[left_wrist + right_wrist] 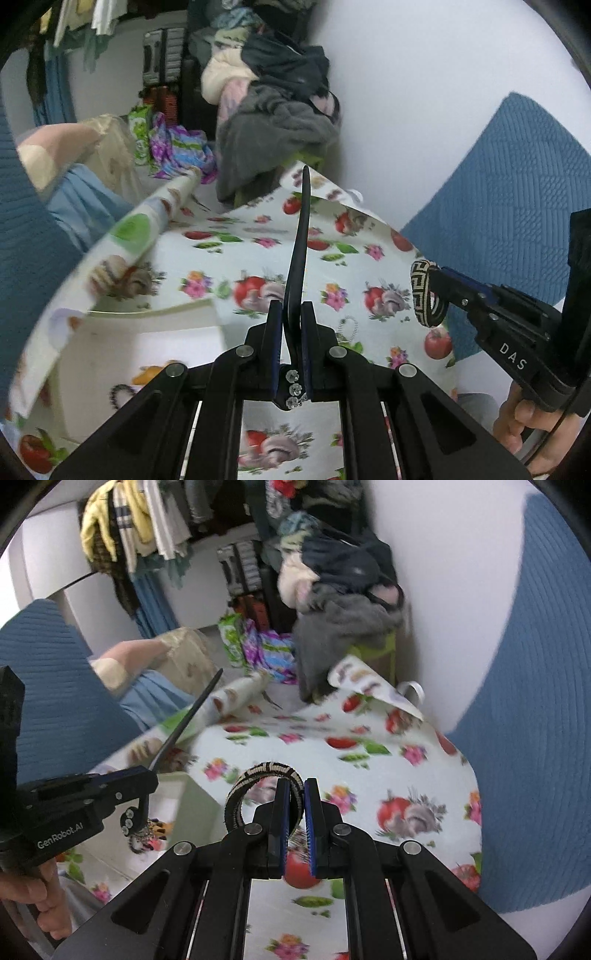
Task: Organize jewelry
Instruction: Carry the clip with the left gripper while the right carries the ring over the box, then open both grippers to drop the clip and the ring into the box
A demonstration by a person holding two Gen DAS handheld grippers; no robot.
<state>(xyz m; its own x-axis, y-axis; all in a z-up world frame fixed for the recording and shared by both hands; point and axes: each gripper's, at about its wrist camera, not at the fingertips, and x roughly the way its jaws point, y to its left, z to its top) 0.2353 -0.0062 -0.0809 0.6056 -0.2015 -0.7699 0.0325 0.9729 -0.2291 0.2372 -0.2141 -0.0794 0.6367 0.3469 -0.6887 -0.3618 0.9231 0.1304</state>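
Note:
My left gripper (291, 314) is shut on a long black hair stick (300, 236) with rhinestones at its curled end; the stick points up and away above the table. It also shows in the right wrist view (184, 722), held by the left gripper (142, 775). My right gripper (294, 792) is shut on a black-and-cream patterned bangle (258, 775), held above the table. In the left wrist view the bangle (424, 291) sits at the right gripper's tip (437, 286). A beaded bracelet (347, 328) lies on the cloth.
A fruit-and-flower tablecloth (229, 266) covers the table. A white box (147, 347) with jewelry inside, including a dark bead bracelet (120, 395), stands at the left. Blue cushions (509, 192) flank the table. A pile of clothes (280, 122) lies beyond the far edge.

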